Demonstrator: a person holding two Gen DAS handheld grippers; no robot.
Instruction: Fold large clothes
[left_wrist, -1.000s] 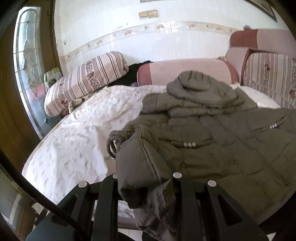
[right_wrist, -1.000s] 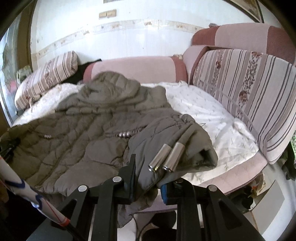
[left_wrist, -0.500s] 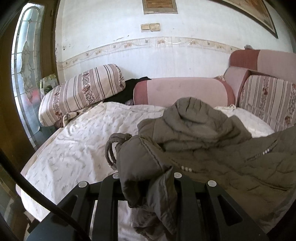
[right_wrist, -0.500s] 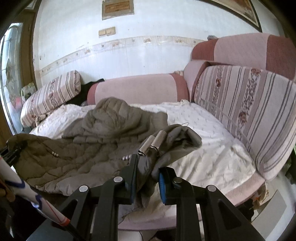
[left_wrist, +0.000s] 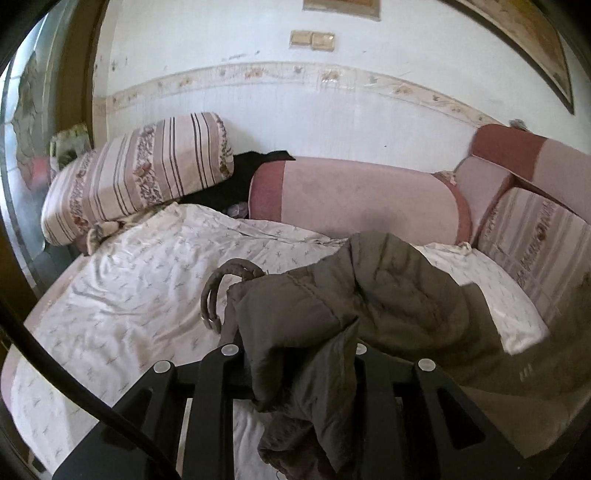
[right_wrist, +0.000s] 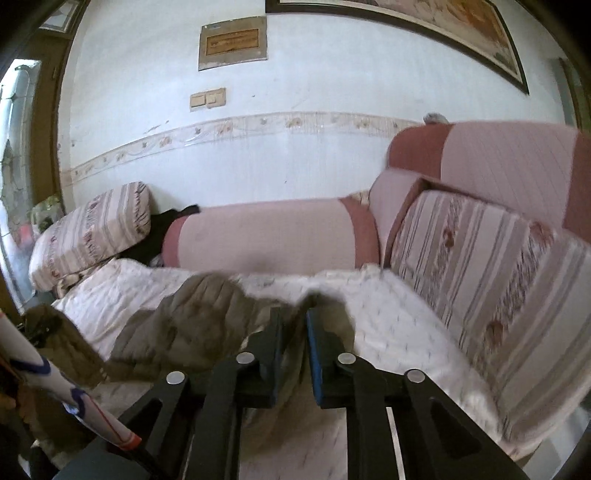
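Olive padded jacket (left_wrist: 399, 295) lies partly on the white printed sheet (left_wrist: 140, 295) of the sofa bed, its near edge held up off the sheet at two points. Left gripper (left_wrist: 295, 354) pinches a bunched corner of the fabric, jaws easing slightly apart but cloth plainly clamped and draping below them. Right gripper (right_wrist: 294, 332) has its jaws pressed almost together on a thin fold of the same jacket (right_wrist: 207, 317). Gripping both corners likely keeps the hem taut so it can be carried over toward the hood. Pink bolster (left_wrist: 354, 199) and striped cushion (left_wrist: 140, 173) bound the far side.
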